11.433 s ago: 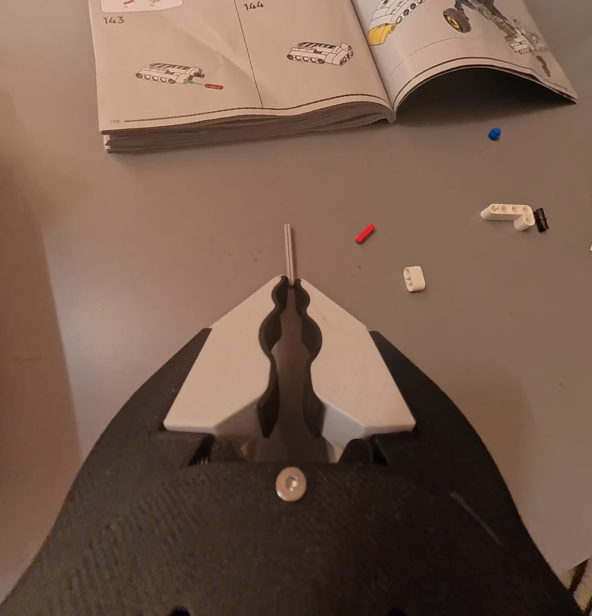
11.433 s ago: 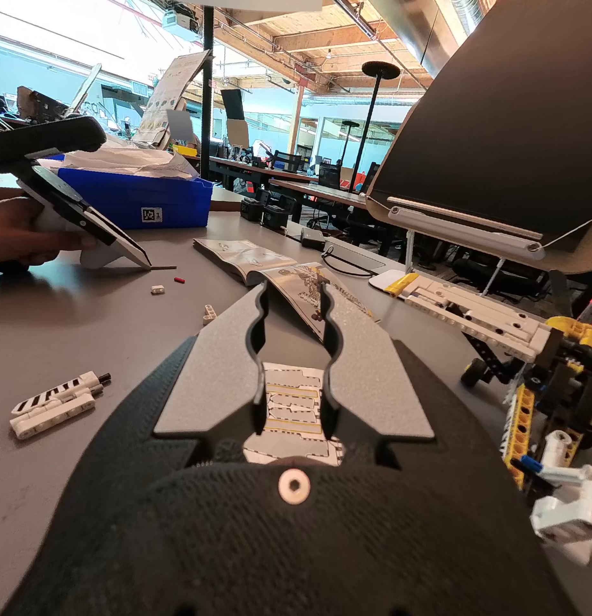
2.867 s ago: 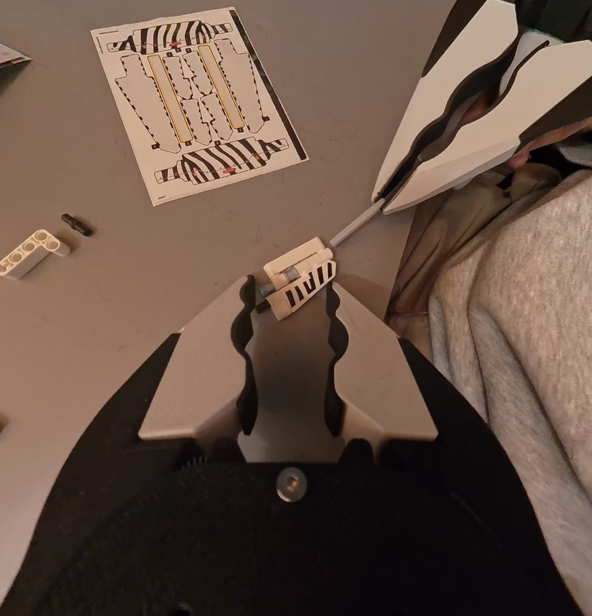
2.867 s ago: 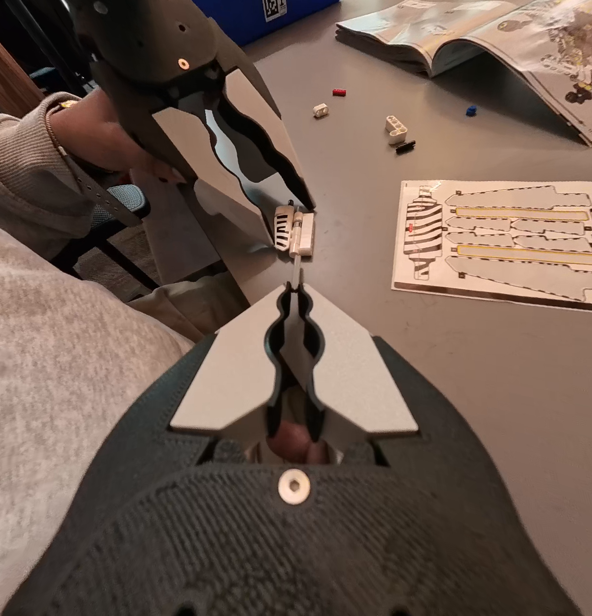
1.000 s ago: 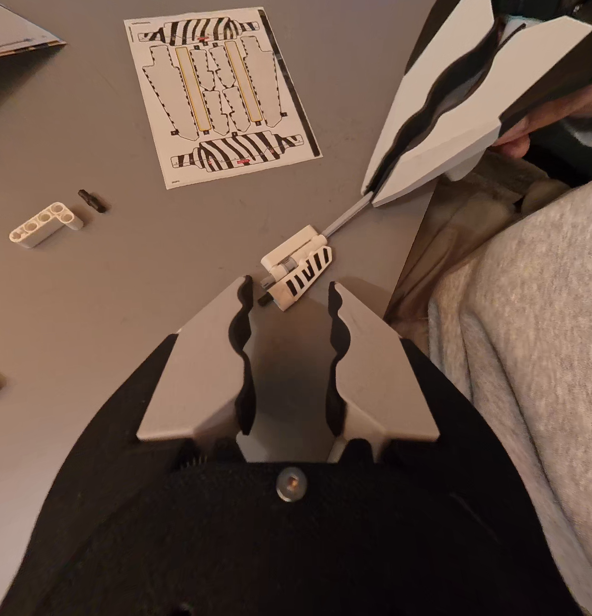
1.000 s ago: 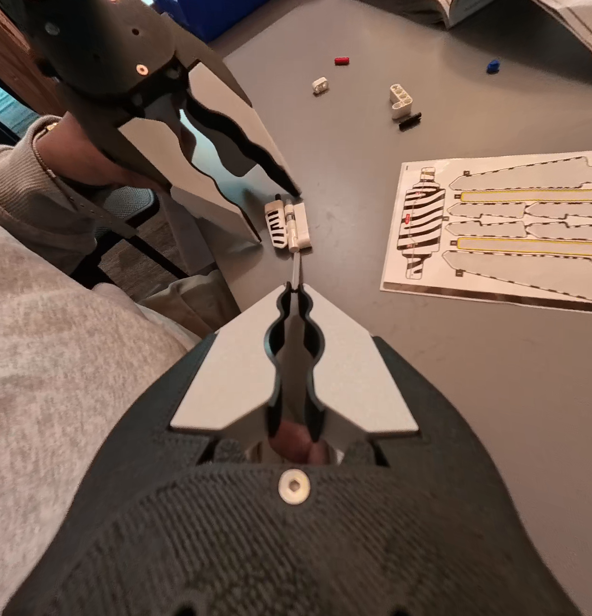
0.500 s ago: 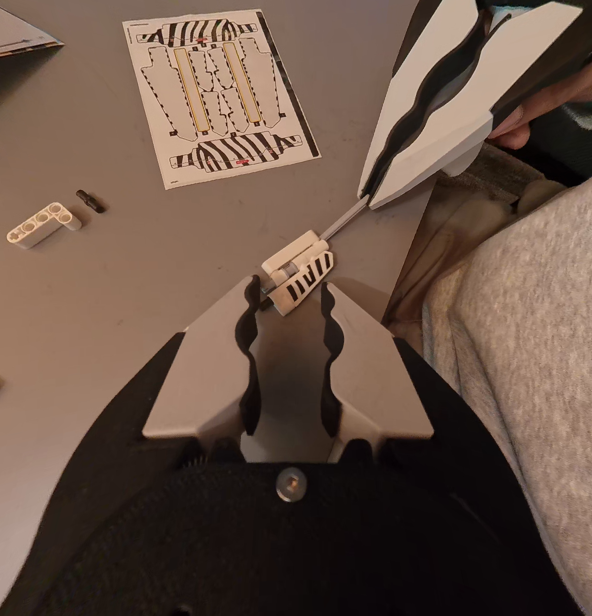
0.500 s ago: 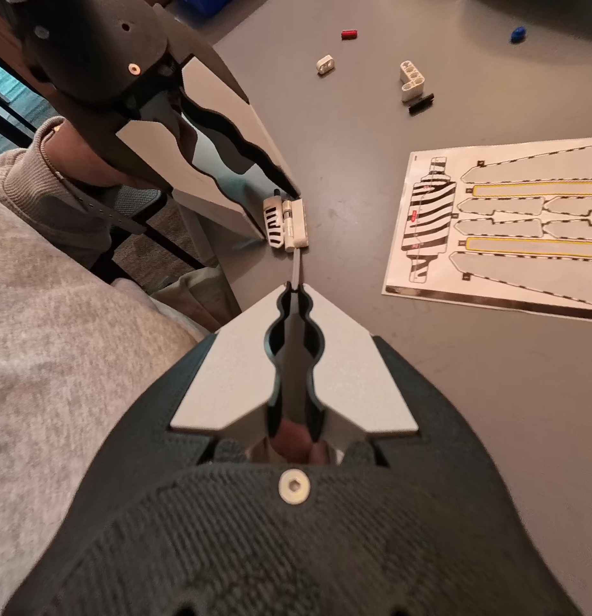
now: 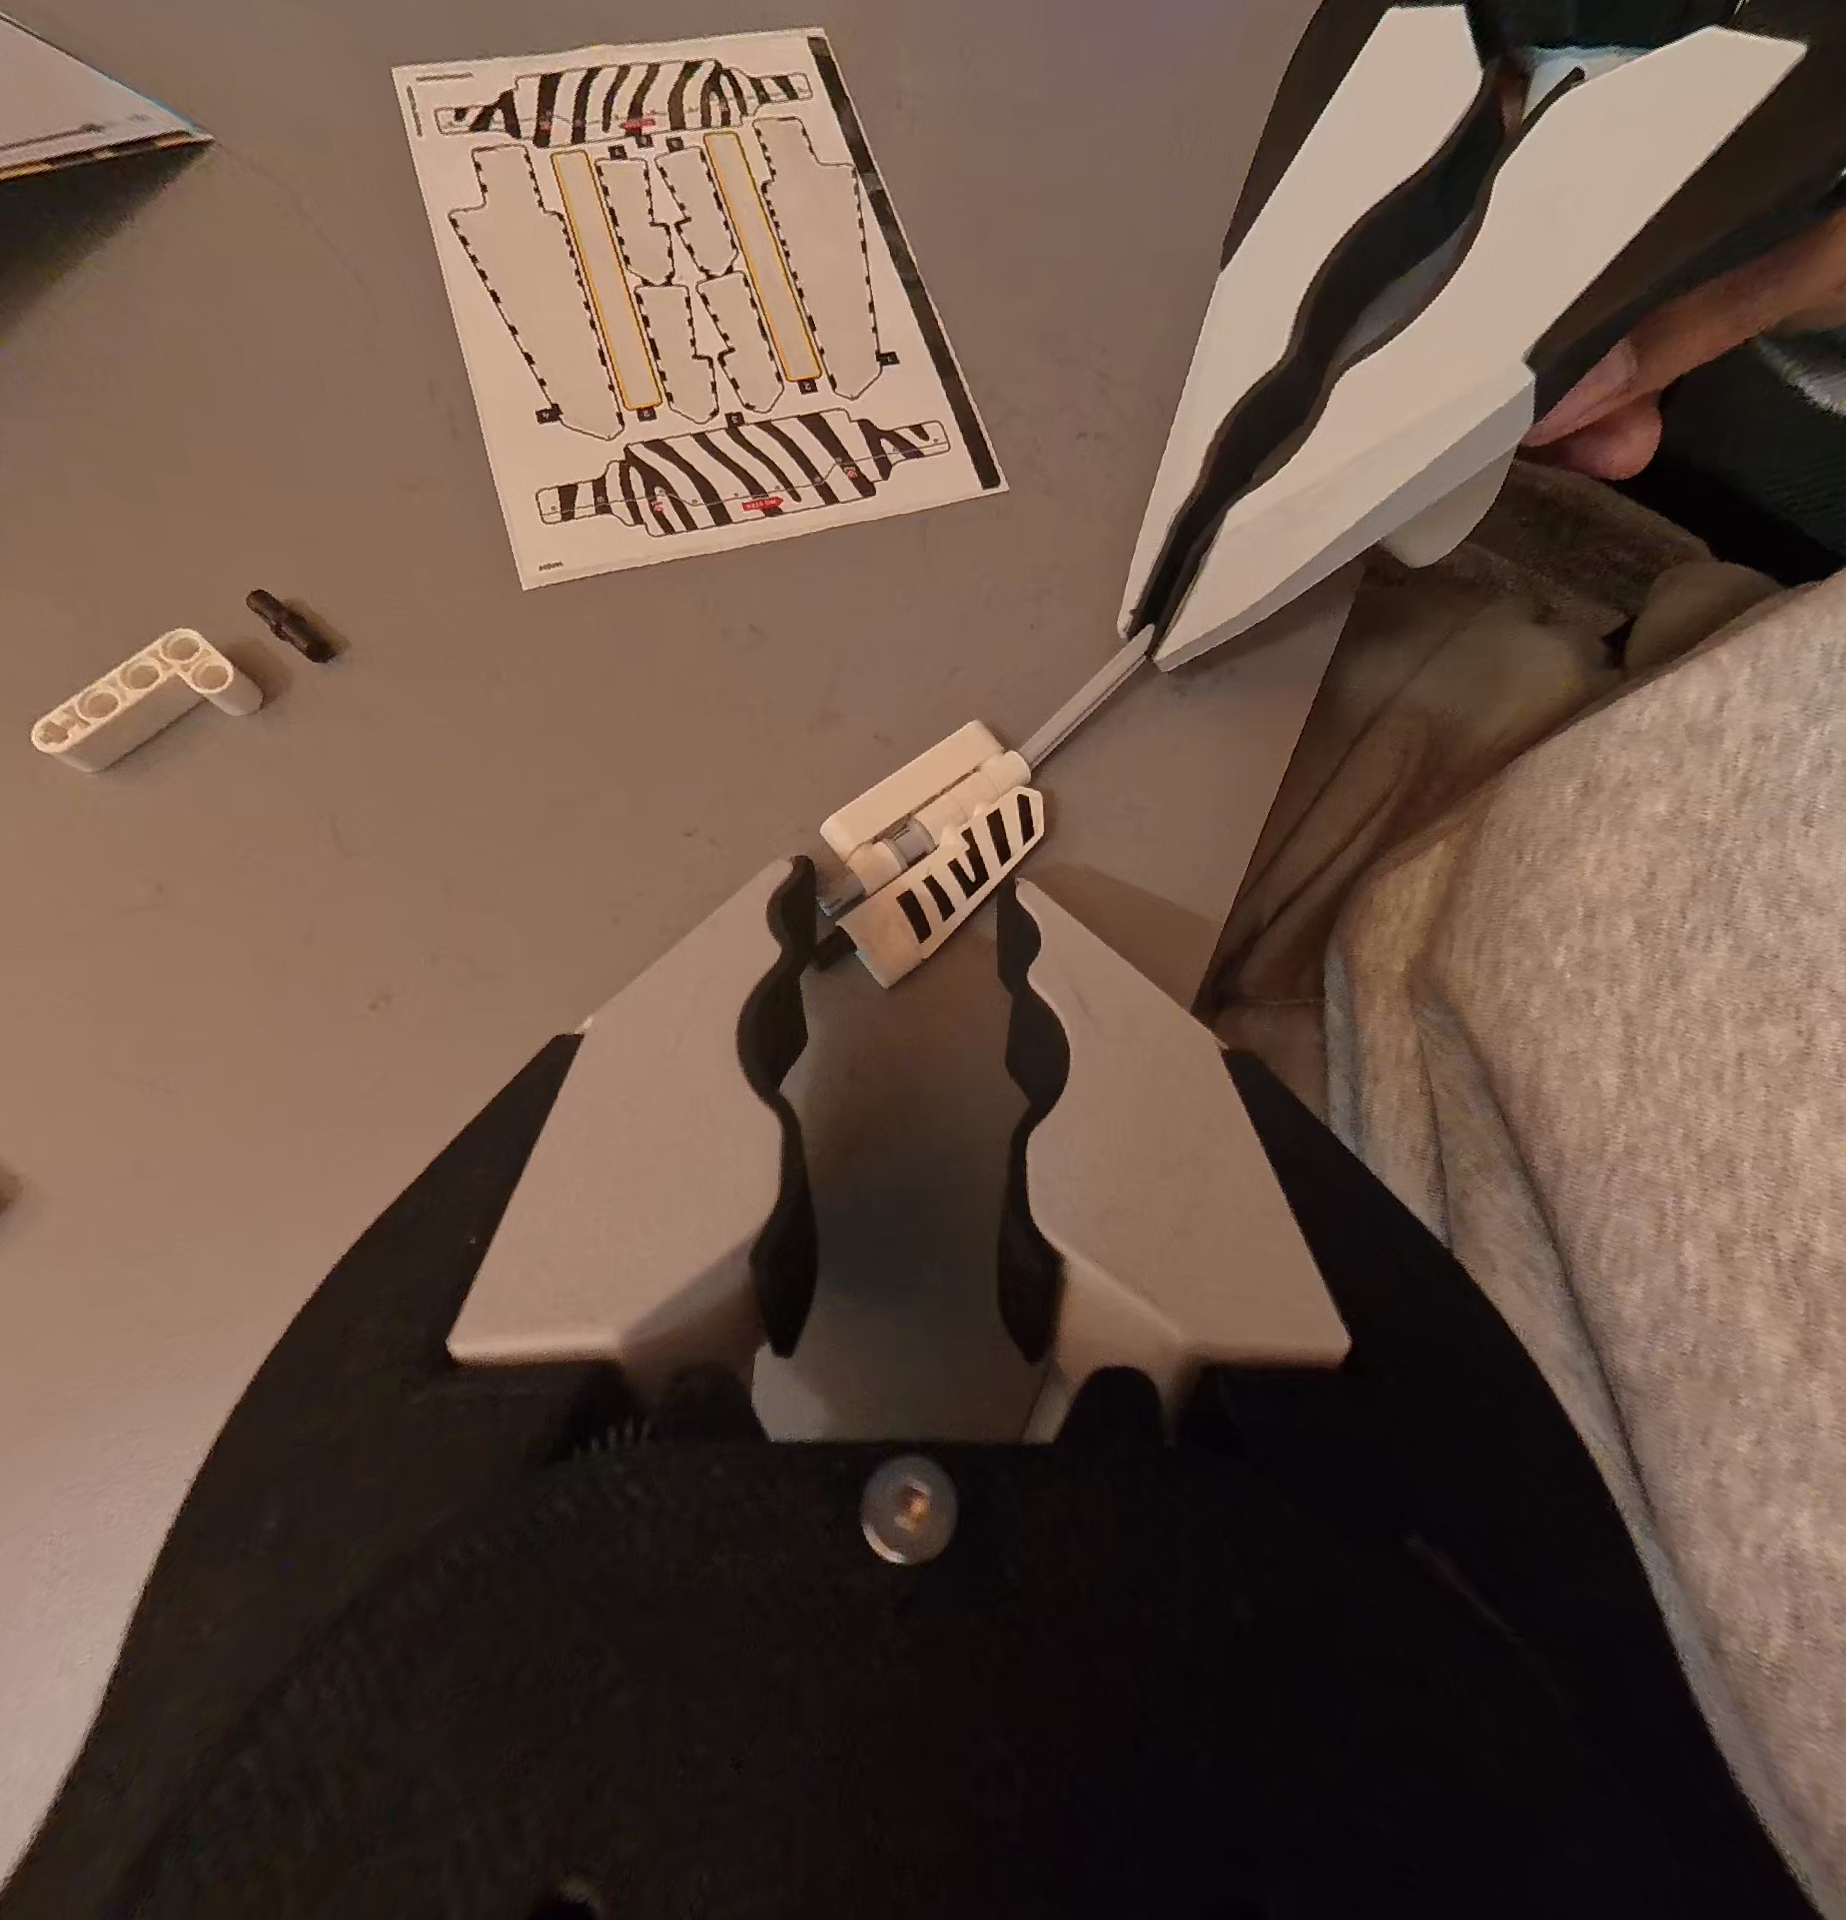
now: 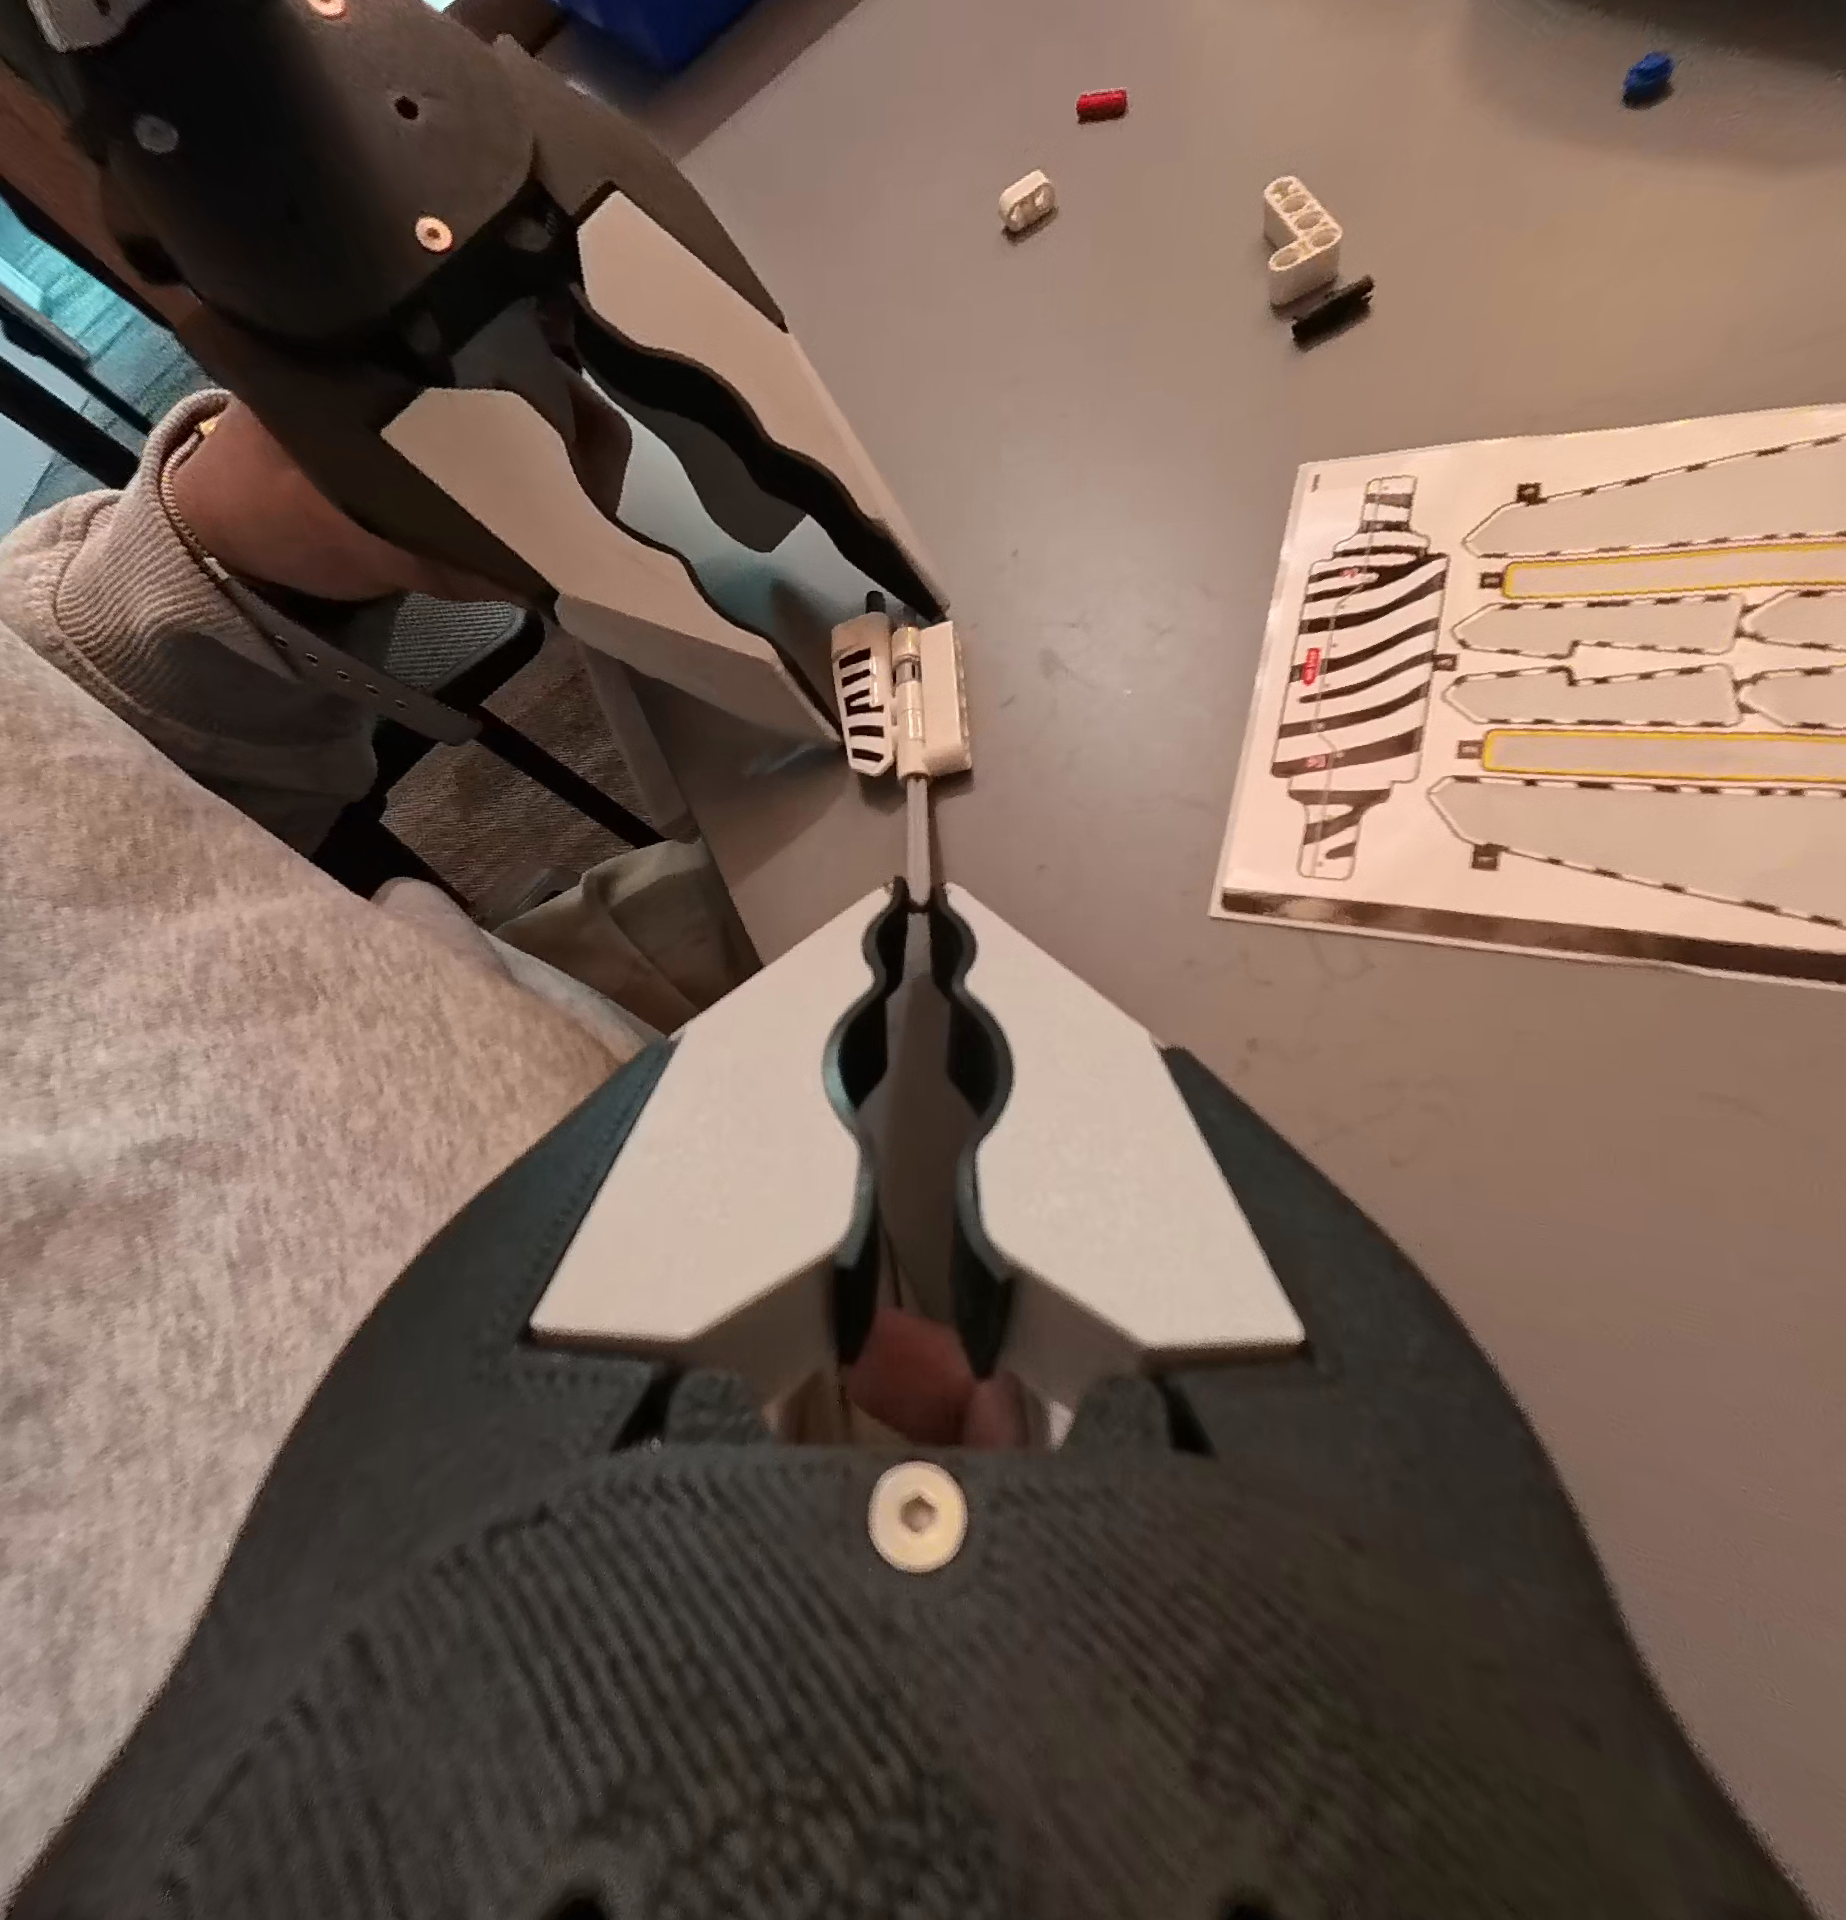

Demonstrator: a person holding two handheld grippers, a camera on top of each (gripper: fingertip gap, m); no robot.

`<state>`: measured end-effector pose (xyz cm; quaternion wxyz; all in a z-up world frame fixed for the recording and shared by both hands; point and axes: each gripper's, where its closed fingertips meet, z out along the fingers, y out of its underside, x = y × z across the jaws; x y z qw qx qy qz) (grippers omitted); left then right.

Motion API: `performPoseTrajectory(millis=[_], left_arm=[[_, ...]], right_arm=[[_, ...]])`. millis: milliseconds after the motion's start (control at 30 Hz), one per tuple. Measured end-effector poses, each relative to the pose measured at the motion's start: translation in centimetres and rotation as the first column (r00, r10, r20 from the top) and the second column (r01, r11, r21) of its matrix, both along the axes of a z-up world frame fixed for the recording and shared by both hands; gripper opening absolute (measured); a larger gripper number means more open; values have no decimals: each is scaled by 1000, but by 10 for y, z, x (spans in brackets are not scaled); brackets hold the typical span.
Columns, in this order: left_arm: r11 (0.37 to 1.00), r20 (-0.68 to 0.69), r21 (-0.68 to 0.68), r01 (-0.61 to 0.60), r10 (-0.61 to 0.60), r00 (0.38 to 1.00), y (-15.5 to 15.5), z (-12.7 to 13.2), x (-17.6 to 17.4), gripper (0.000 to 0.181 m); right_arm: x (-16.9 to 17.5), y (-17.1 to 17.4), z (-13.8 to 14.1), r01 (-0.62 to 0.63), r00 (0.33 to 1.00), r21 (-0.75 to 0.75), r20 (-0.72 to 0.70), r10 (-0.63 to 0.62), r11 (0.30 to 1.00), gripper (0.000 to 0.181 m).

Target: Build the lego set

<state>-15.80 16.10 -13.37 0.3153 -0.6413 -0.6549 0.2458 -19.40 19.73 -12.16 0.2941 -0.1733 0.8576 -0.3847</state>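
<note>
A small white assembly with a black-striped panel (image 9: 940,852) lies near the grey table's (image 9: 379,935) edge. My left gripper (image 9: 903,891) has its jaws partly closed around the assembly's near end, and both tips touch it. My right gripper (image 10: 919,894) is shut on a thin grey axle (image 10: 919,821). The axle's far end runs into the assembly (image 10: 903,696). In the left wrist view the right gripper (image 9: 1147,644) comes in from the upper right with the axle (image 9: 1080,707). In the right wrist view the left gripper (image 10: 888,675) sits over the assembly.
A sticker sheet (image 9: 690,301) lies beyond the assembly. A white L-shaped beam (image 9: 134,696) and a black pin (image 9: 290,623) lie to the left. A small white piece (image 10: 1028,197), a red pin (image 10: 1101,104) and a blue piece (image 10: 1646,75) lie farther off. The person's grey clothes (image 9: 1573,1143) border the table edge. The tips of one gripper are about 6 cm away from the tips of the other. The left tips stand about 11 cm off the black pin (image 9: 290,623). Seen from the right wrist view (image 10: 1326,301) as well.
My left gripper's jaws have narrowed and moved forward onto the assembly's end. My right gripper has stayed shut on the axle, which it took over from the left earlier.
</note>
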Motion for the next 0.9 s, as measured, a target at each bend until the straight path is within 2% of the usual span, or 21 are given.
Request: performPoseTrajectory(millis=[100,267,400,500,567,700,833,900], left_arm=[[1000,0,-1,0,0,1000,0,0,0,34],[1000,0,-5,3,-3,1000,1,0,0,33],[1000,-1,4,2,-2,1000,1,0,-1,32],[1000,0,2,3,-3,1000,1,0,-1,32],[1000,0,1,3,-3,1000,1,0,-1,32],[1000,-1,2,2,-2,1000,1,0,-1,32],[1000,-1,1,3,-3,1000,1,0,-1,32],[1000,-1,1,3,-3,1000,1,0,-1,32]], right_arm=[[-2,-1,-3,31,999,57,22,-33,998,3],[-2,-1,-4,65,986,190,142,-93,980,3],[-1,0,-4,52,984,198,156,-83,979,4],[1,1,-1,29,982,204,177,-66,979,13],[-1,1,-1,31,987,186,148,-59,982,15],[-2,5,-3,21,1000,103,-12,-20,994,22],[-1,6,-7,21,982,23,-189,-17,1000,15],[0,5,-8,18,975,7,-221,-16,1000,14]])
